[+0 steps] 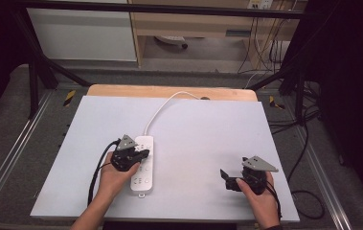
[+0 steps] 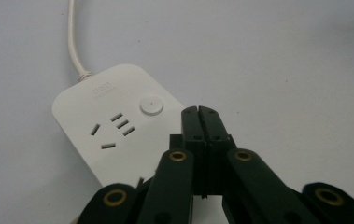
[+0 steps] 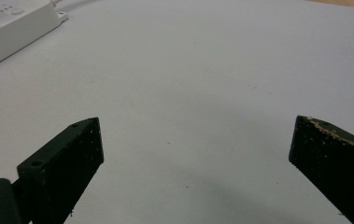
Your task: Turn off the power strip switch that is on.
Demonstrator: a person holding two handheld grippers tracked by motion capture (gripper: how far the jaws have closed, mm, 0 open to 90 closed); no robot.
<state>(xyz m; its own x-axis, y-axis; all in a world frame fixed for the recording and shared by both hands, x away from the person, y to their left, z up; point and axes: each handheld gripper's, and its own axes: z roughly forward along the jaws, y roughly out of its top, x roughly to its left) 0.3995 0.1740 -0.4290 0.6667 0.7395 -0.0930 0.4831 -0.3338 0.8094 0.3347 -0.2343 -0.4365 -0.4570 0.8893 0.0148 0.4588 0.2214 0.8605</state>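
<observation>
A white power strip [image 1: 142, 167] lies on the pale mat, its white cord [image 1: 162, 108] running to the table's far edge. My left gripper [image 1: 144, 154] hovers over the strip's far half with its jaws pressed together and nothing between them. In the left gripper view the shut tips [image 2: 199, 113] sit just right of the strip's round button [image 2: 151, 105], above its right edge, with a socket [image 2: 111, 129] to the left. My right gripper [image 1: 225, 175] rests near the mat's front right, well apart from the strip. Its jaws [image 3: 198, 140] stand wide open over bare mat.
The pale mat [image 1: 203, 129] covers a wooden table [image 1: 169, 91] whose far edge shows beyond it. Black frame bars and cables stand around the table. The power strip's end [image 3: 11, 25] shows at the upper left of the right gripper view.
</observation>
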